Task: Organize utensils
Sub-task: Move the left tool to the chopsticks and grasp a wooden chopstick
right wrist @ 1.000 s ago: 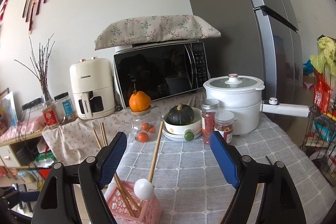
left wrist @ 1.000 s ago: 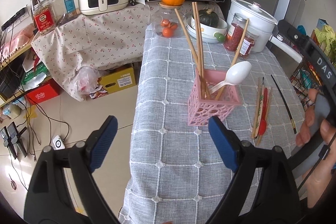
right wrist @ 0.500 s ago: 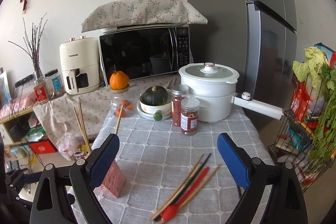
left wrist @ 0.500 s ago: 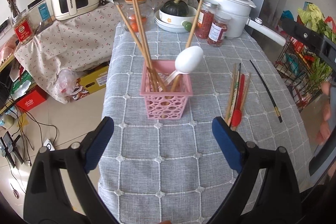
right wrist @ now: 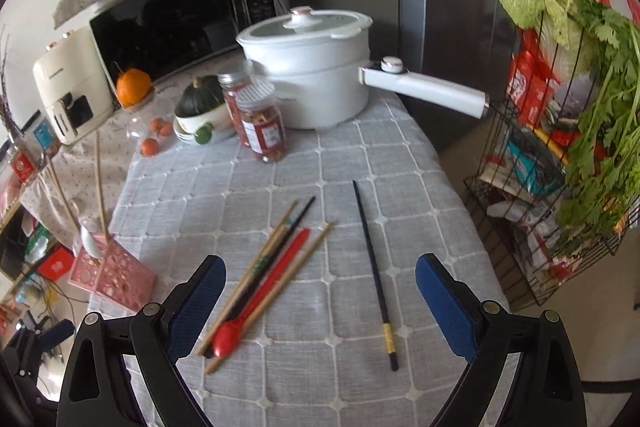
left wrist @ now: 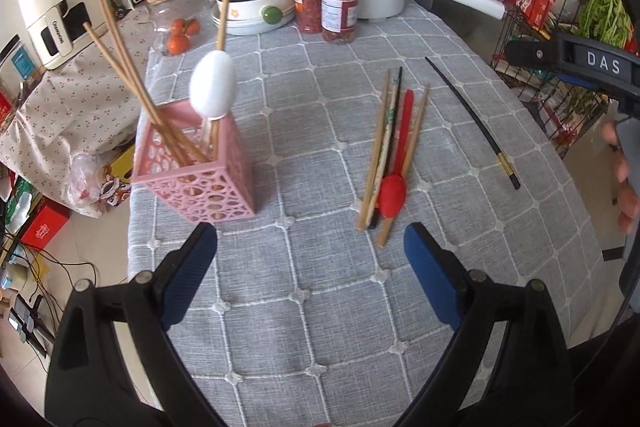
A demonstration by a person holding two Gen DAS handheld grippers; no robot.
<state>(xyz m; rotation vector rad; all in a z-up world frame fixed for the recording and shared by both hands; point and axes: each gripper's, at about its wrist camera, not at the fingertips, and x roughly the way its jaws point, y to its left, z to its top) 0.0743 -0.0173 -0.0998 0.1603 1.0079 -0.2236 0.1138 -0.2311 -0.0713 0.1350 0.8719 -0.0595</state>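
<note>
Hovering over the grey tabletop [right wrist: 360, 155], the right hand-held gripper [right wrist: 320, 291] stands wide and empty above a lone black chopstick [right wrist: 372, 267]. The left hand-held gripper [left wrist: 310, 267] is likewise wide, empty. Beside lie bundled chopsticks [left wrist: 386, 147] and a red spoon [left wrist: 394, 189]; the pink holder [left wrist: 200, 179] stands left.

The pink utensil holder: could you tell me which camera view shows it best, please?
The left wrist view: the pink utensil holder stands near and whole, with chopsticks and a white spoon inside. The right wrist view shows it small and blurred at the left edge.
</note>
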